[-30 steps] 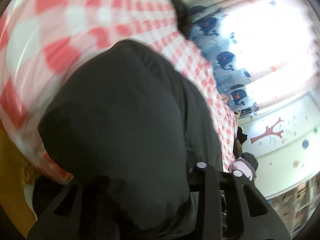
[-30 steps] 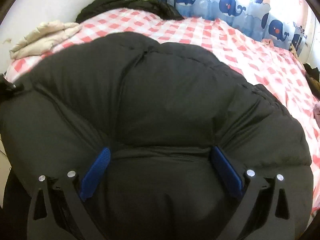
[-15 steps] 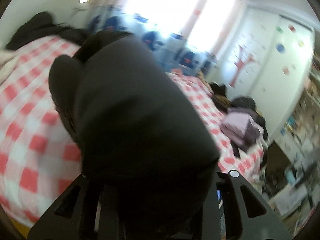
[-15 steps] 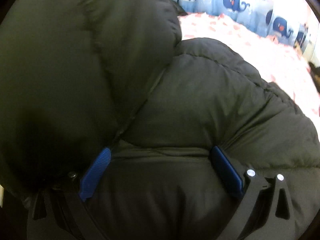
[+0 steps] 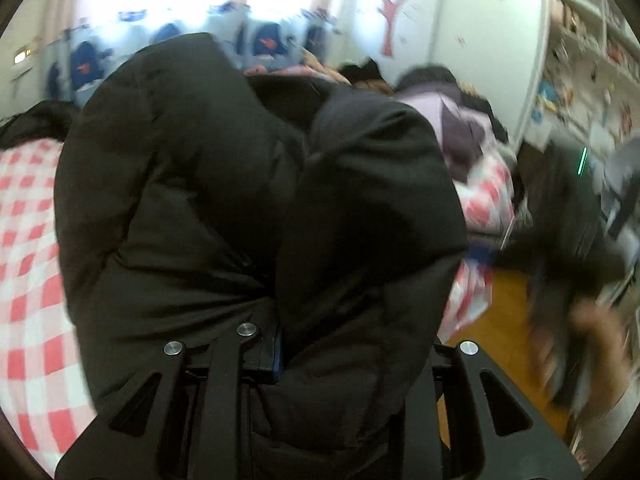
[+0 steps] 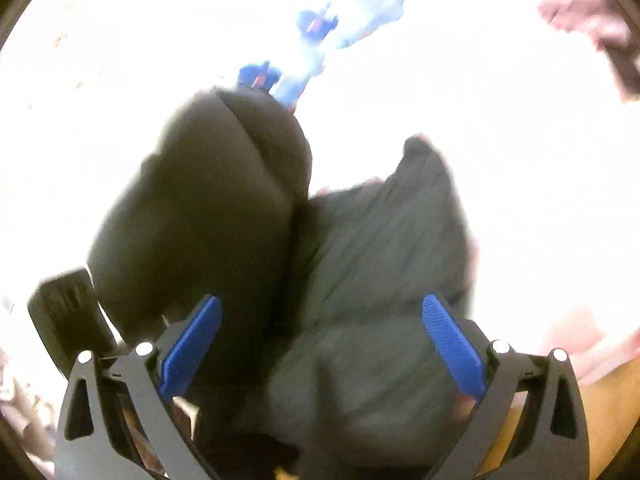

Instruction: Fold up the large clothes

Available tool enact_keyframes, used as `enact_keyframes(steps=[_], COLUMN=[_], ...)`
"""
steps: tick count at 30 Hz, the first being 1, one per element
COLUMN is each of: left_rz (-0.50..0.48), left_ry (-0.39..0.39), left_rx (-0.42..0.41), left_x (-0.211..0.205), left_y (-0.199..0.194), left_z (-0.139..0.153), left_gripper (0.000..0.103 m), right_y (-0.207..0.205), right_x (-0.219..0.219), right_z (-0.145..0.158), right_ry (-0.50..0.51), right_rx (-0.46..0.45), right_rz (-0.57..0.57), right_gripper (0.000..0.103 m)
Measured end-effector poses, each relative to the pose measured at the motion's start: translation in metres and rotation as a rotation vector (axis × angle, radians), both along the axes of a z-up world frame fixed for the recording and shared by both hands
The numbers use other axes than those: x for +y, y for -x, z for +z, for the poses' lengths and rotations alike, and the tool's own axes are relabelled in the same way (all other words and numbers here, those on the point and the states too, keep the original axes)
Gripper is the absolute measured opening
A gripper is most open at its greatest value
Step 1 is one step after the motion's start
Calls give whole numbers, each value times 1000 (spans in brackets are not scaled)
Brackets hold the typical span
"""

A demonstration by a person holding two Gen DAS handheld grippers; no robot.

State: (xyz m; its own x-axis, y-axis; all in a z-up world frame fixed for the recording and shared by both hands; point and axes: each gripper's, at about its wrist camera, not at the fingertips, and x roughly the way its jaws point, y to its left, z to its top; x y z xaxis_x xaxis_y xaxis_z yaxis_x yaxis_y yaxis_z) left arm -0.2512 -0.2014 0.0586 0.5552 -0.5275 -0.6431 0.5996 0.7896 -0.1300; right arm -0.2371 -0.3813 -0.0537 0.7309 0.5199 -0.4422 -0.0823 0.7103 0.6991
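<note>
A bulky black padded jacket [image 5: 256, 208] fills the left wrist view, bunched over a bed with a red and white checked sheet [image 5: 28, 240]. My left gripper [image 5: 316, 356] is shut on a thick fold of the jacket, which hides most of its fingers. In the right wrist view the same jacket [image 6: 320, 280] hangs lifted against an overexposed white background. My right gripper [image 6: 320, 348] has its blue pads [image 6: 192, 344] wide apart with jacket bulk lying between them; whether they press the fabric is unclear.
A pile of lilac and dark clothes [image 5: 452, 120] lies at the far end of the bed. Whale-print curtains [image 5: 260, 44] hang behind it. Shelves [image 5: 592, 60] and a wooden floor [image 5: 504, 320] are to the right. The person's hand [image 5: 592, 344] shows blurred at right.
Both grippers have swung the jacket up and to the right off the bed. The right view has turned from the bed toward bright light, and the left view now faces the shelves.
</note>
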Motion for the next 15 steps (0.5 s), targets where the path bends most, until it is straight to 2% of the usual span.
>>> enact_keyframes(steps=[2, 5, 8, 10, 12, 15], left_rz=[-29, -67, -91, -102, -112, -146], left_ry=[-33, -111, -181, -221, -241, -244], left_rx=[10, -6, -27, -36, -42, -21], left_x=[-20, -47, -67, -77, -82, -74], left_y=[1, 1, 2, 5, 13, 21], left_z=[-9, -18, -26, -28, -26, -23], left_gripper=[24, 24, 25, 29, 36, 42], right_y=[2, -11, -47, -75, -85, -104], right_x=[-18, -16, 14, 37, 62, 70], right_z=[29, 84, 110, 109, 96, 66], right_ry=[36, 173, 353, 447, 527, 720], right_rx=[-63, -143, -113, -62, -3, 105], right_rz=[-25, 2, 93, 160, 217, 204], right_gripper=[97, 97, 97, 97, 97, 97])
